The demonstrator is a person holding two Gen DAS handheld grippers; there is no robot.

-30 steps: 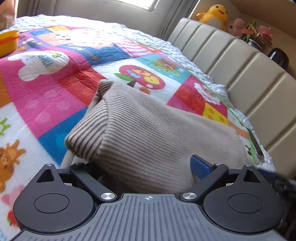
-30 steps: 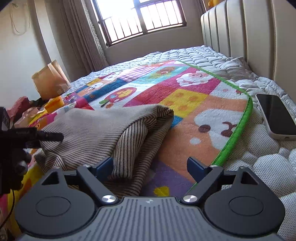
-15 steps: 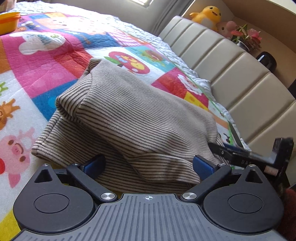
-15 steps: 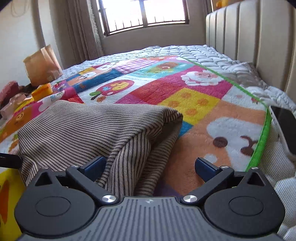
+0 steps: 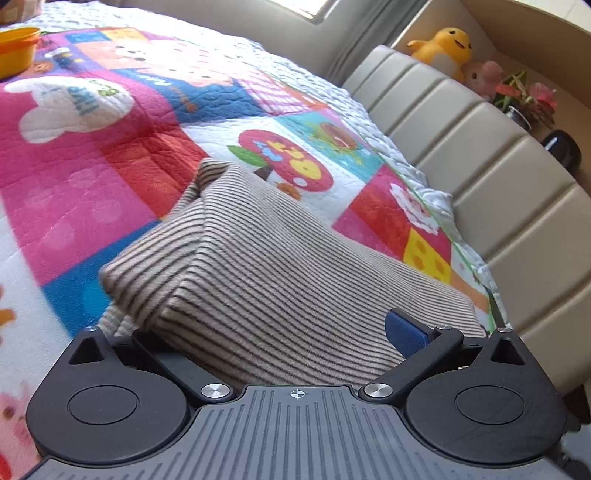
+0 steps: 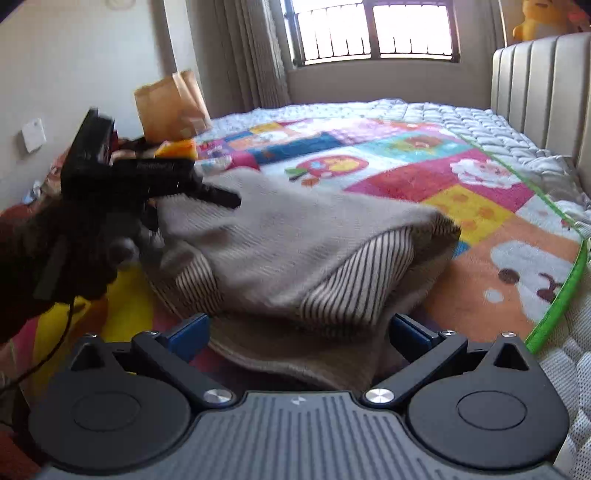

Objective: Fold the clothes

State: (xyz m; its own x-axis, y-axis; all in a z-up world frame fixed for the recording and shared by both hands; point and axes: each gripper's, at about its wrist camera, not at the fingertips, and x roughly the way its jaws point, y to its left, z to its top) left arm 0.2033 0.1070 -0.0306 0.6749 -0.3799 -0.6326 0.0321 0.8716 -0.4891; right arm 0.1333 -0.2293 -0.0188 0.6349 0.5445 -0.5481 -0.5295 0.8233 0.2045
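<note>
R gripper: blue pads spread wide, one each side of the near edge of the striped sweater, w/ cloth bulging between them. Pads sit beside the fabric; can't tell if they touch it. L gripper in its own cam: only the right blue pad shows, the other is hidden under a raised fold, so the pads stand wide apart w/ the sweater's bulk filling the gap. From the R cam the L gripper shows as a blurred black body at the sweater's far left edge, tip over the cloth; grip there can't be judged.

Sweater lies bunched in a folded heap on the cartoon quilt, mid-bed, upper layer humped over a lower layer that sticks out along the near edge. One corner points toward the window.

Room: bare quilt opens beyond the sweater toward the window and to its right, up to the green trim. The padded headboard closes off that side. An orange bowl sits well apart at the quilt's far-left corner, w/ a brown paper bag past the bed's left edge.
</note>
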